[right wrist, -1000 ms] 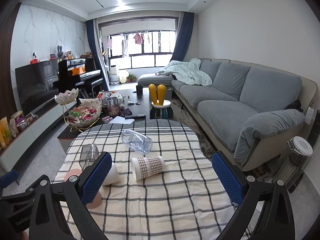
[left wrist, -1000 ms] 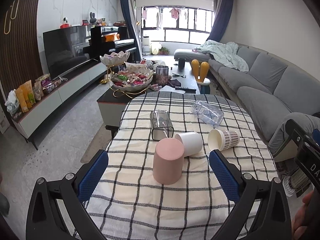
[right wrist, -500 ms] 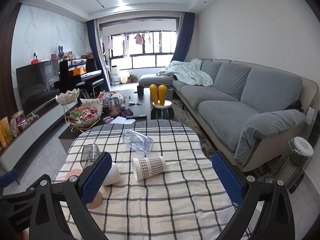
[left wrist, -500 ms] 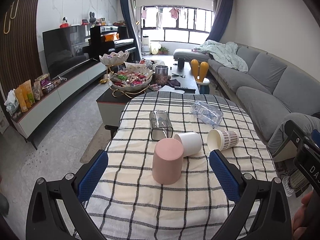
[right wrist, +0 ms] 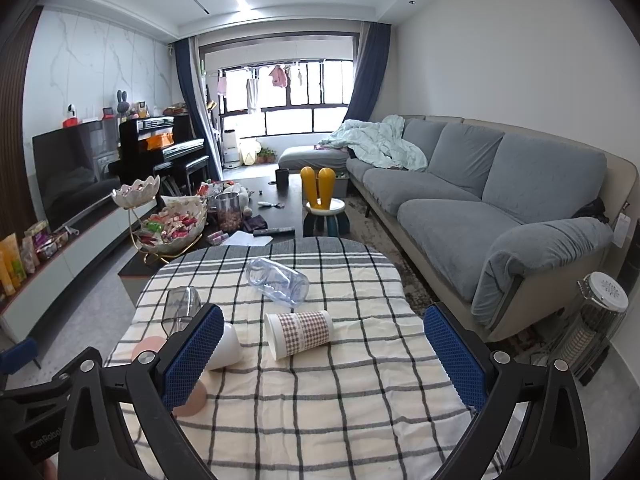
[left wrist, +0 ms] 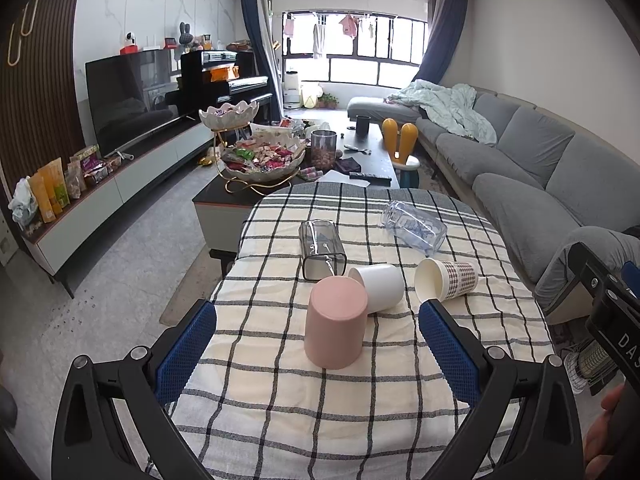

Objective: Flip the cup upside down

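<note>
A pink cup (left wrist: 336, 322) stands upside down on the checked tablecloth (left wrist: 280, 400), between and just beyond my left gripper's open fingers. A white cup (left wrist: 380, 287) lies on its side touching it. A checked paper cup (left wrist: 446, 280) lies on its side to the right, also in the right wrist view (right wrist: 299, 333). My left gripper (left wrist: 318, 344) is open and empty. My right gripper (right wrist: 320, 356) is open and empty, short of the paper cup. Its left finger (right wrist: 192, 356) hides most of the white cup (right wrist: 226, 348) and pink cup (right wrist: 148, 346).
A clear square glass (left wrist: 322, 250) and a clear plastic bottle (left wrist: 414, 226) lie on their sides farther back on the table. A coffee table with a snack bowl (left wrist: 260, 158) stands beyond. A grey sofa (left wrist: 520, 184) runs along the right. A heater (right wrist: 596, 320) stands at right.
Both grippers have barely moved; the views shift very slightly. The cups lie as before.
</note>
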The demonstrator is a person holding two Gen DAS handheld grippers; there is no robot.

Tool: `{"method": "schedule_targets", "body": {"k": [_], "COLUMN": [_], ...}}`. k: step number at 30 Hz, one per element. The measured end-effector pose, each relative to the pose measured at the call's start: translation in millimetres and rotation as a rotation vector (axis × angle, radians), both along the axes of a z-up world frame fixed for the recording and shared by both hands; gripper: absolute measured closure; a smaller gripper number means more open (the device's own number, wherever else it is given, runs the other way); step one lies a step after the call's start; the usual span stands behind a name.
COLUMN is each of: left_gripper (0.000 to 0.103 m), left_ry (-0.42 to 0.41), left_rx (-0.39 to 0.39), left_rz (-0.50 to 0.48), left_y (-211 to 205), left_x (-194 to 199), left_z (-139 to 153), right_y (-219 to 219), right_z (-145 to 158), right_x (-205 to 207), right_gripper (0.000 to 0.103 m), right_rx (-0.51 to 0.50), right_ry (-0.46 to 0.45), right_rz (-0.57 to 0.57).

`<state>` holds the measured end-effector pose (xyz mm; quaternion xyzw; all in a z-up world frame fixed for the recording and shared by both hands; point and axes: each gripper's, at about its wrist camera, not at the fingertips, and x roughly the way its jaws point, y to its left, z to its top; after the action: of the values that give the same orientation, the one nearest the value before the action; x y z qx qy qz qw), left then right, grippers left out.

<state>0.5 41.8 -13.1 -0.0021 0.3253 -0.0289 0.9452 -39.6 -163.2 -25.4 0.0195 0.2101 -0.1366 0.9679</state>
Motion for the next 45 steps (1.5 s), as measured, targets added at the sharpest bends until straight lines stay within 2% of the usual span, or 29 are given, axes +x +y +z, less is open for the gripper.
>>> {"method": "schedule_targets", "body": {"k": [45], "left_gripper": [0.000], "left_ry": [-0.010], "left_rx": [0.000], "left_rz": [0.015], "left_y": [1.7], "left_x": [-1.9], "left_z": [1.3], "right_y": [5.4], "right_z": [2.8], "right_x": [0.8], "right_gripper": [0.002], "right_rx": [0.004], "right_ry": [-0.004], "right_rz": [0.000]}}
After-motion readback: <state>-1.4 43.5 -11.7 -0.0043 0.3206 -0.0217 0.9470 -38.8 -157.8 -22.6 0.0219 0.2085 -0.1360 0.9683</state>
